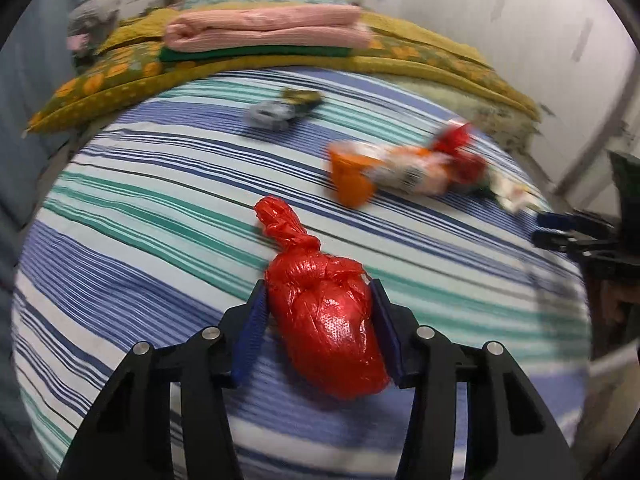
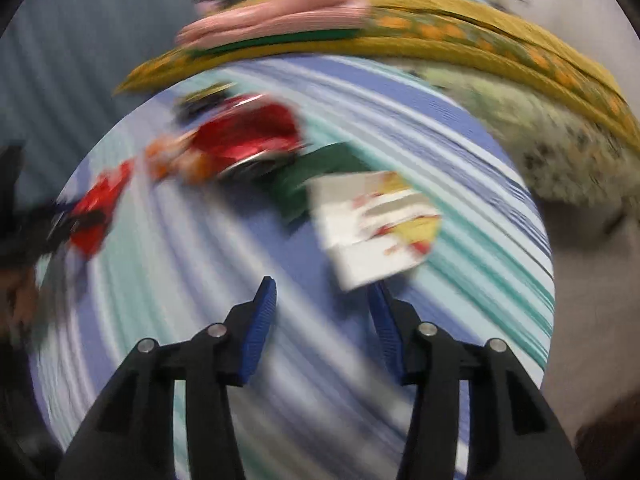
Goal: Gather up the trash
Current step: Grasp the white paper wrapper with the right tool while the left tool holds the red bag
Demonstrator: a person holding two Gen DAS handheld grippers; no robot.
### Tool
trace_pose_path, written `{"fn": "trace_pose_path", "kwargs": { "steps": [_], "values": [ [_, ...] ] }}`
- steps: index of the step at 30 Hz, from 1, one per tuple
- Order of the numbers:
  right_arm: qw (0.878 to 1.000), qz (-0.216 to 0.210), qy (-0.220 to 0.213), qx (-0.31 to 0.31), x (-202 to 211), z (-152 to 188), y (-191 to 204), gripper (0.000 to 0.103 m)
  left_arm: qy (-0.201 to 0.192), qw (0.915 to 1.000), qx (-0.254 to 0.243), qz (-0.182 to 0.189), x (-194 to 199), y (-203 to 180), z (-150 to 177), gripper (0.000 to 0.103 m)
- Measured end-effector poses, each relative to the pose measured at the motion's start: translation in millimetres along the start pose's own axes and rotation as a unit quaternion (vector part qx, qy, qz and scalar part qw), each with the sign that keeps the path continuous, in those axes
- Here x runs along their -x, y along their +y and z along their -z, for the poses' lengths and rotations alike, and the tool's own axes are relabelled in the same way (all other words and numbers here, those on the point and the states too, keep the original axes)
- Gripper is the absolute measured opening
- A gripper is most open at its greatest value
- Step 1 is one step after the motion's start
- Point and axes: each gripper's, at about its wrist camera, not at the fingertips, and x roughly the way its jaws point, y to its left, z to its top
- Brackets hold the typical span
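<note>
Because its blue pads press both flanks of the red bag (image 1: pixel 326 320), the left gripper (image 1: pixel 320 312) looks clamped on it, bag low over the striped sheet (image 1: pixel 140 240). The right gripper (image 2: pixel 322 308) is blurred, jaws apart and empty, seemingly aiming at the wrapper (image 2: pixel 372 228) just ahead, beside the can (image 2: pixel 248 136).

You are working over a bed covered by a blue, teal and white striped sheet (image 1: pixel 160 208). On it lie a knotted red plastic bag (image 1: pixel 324 320), an orange cup (image 1: pixel 352 180) beside a crumpled wrapper (image 1: pixel 412 168), and a small grey piece (image 1: pixel 268 116). Near the bed's right side sit a white printed packet (image 2: pixel 376 224) and a red can (image 2: pixel 248 140), both blurred.
</note>
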Motion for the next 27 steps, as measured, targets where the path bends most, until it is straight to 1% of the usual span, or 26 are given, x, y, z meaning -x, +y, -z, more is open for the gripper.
{"fn": "trace_pose_path", "kwargs": {
  "steps": [1, 2, 4, 5, 6, 8, 10, 12, 14, 15, 16, 17, 18, 19, 20, 24, 27],
  "values": [
    [1.000, -0.003, 0.005, 0.004, 3.5, 3.8, 0.9, 0.048, 0.005, 0.9997, -0.012, 0.022, 4.0, -6.6, 5.2, 0.050],
    [1.000, -0.005, 0.009, -0.001, 7.7, 7.5, -0.5, 0.049, 0.006, 0.9994, -0.020, 0.029, 6.2, -11.4, 8.8, 0.051],
    [0.999, -0.007, -0.006, -0.034, 16.3, 11.3, -8.3, 0.077, 0.005, 0.9987, -0.040, 0.031, 9.4, -23.7, 15.2, 0.054],
    [0.998, -0.005, -0.014, -0.053, 18.1, 11.1, -13.0, 0.078, 0.003, 0.9986, -0.044, 0.029, 9.0, -27.7, 17.2, 0.059],
    [0.997, -0.006, -0.016, -0.071, 17.5, 10.0, -17.4, 0.078, 0.003, 0.9986, -0.045, 0.026, 7.7, -30.5, 18.5, 0.067],
    [0.992, -0.011, -0.016, -0.124, 11.6, 5.9, -30.7, 0.078, 0.001, 0.9991, -0.041, 0.012, 4.5, -35.2, 19.4, 0.076],
    [0.983, -0.016, -0.023, -0.181, 2.4, 0.0, -43.8, 0.078, 0.002, 0.9994, -0.034, 0.001, 2.5, -37.0, 20.1, 0.077],
    [0.970, -0.028, -0.036, -0.240, -6.8, -6.1, -56.5, 0.077, 0.005, 0.9996, -0.026, -0.008, 1.3, -38.3, 21.6, 0.078],
    [0.959, -0.039, -0.040, -0.278, -16.7, -10.7, -62.5, 0.066, 0.009, 0.9994, -0.021, -0.026, -0.2, -38.3, 23.7, 0.078],
    [0.957, -0.034, -0.041, -0.286, -19.9, -12.8, -63.5, 0.053, 0.010, 0.9992, -0.019, -0.034, -0.4, -37.2, 24.6, 0.078],
    [0.956, -0.025, -0.043, -0.291, -21.6, -13.6, -63.9, 0.036, 0.010, 0.9990, -0.017, -0.040, -0.1, -36.2, 26.0, 0.077],
    [0.955, -0.024, -0.048, -0.293, -20.9, -12.9, -64.4, 0.030, 0.009, 0.9990, -0.014, -0.042, 1.0, -34.9, 27.4, 0.068],
    [0.954, -0.027, -0.054, -0.293, -18.3, -11.8, -64.5, 0.020, 0.009, 0.9991, -0.013, -0.040, 1.7, -34.1, 28.6, 0.051],
    [0.955, -0.024, -0.059, -0.288, -13.5, -8.7, -63.2, 0.014, 0.009, 0.9989, -0.014, -0.044, 2.2, -33.7, 29.5, 0.044],
    [0.961, -0.009, -0.063, -0.269, -6.2, -7.0, -58.7, 0.011, 0.007, 0.9988, -0.015, -0.046, 3.6, -34.1, 30.4, 0.034],
    [0.974, 0.002, -0.073, -0.213, 17.1, -0.2, -48.1, 0.010, -0.002, 0.9996, -0.007, -0.027, 10.0, -37.7, 31.0, 0.031],
    [0.981, 0.001, -0.075, -0.182, 38.3, 15.3, -41.2, 0.010, -0.011, 0.9999, -0.011, -0.002, 15.9, -57.4, 30.5, 0.030]
  ]
}}
